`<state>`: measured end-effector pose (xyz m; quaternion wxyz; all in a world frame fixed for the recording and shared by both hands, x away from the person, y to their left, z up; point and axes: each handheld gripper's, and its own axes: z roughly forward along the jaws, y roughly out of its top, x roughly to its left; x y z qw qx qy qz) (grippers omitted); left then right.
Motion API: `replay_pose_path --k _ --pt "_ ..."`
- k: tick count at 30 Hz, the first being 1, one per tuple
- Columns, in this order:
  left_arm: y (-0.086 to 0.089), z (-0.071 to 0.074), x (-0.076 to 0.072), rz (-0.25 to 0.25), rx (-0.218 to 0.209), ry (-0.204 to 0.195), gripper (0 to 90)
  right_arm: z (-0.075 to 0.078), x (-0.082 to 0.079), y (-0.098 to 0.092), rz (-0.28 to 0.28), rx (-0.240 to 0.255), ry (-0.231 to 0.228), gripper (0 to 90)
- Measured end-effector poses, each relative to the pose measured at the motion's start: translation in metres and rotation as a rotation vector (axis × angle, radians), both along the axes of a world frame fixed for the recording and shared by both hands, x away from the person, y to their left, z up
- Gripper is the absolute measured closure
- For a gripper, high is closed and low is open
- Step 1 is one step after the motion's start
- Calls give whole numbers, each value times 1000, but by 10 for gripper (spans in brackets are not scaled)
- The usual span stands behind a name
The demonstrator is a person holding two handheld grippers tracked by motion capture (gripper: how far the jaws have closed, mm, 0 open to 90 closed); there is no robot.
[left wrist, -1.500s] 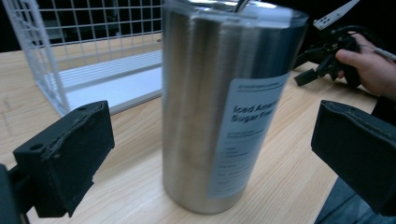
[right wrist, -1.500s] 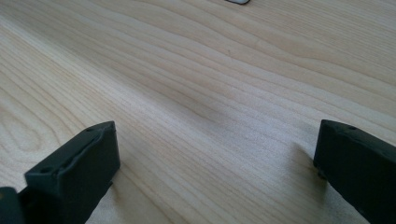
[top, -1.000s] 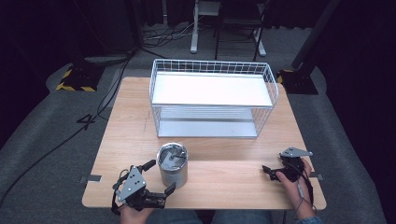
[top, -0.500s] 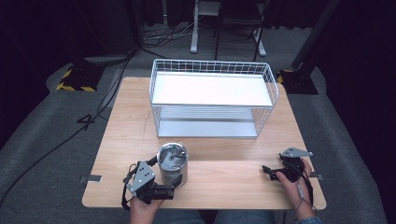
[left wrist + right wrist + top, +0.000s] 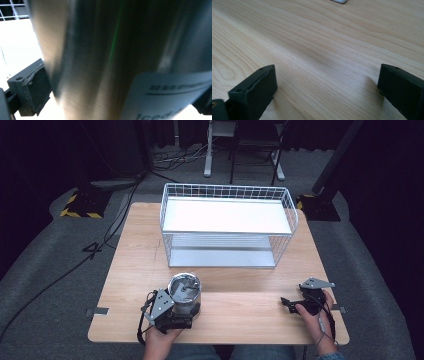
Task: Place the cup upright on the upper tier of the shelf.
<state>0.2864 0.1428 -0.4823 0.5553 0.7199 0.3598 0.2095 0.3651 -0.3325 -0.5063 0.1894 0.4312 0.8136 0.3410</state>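
White label (image 5: 170, 95) on the steel cup (image 5: 112, 50), left gripper view: bottom line starts "Iced", rest cut off by frame edge. Line above it is dark print, too blurred to read. Floor left of table (image 5: 140, 250), high view: white mark (image 5: 93, 250) like a "4". No other legible txt.

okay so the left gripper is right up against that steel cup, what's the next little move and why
Probably close the left gripper on the steel cup. In the left gripper view the cup's brushed wall sits between the jaws, with one pad beside it on the left, and whether it presses yet cannot be told. The cup stands upright on the table, so a firm squeeze should come before any lift.
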Motion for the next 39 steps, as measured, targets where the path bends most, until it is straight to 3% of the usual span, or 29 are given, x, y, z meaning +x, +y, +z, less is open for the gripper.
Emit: replay_pose_path --k 6,27,32,39 --pt "-1 -6 1 -9 18 2 16 0 0 0 0 0 0 29" --pt "-3 -1 -1 -25 63 -4 36 0 0 0 0 0 0 29" --pt "-6 10 0 -37 50 -2 37 0 0 0 0 1 1 28" --pt "-7 38 2 -45 39 -6 37 0 1 0 -3 3 4 21"
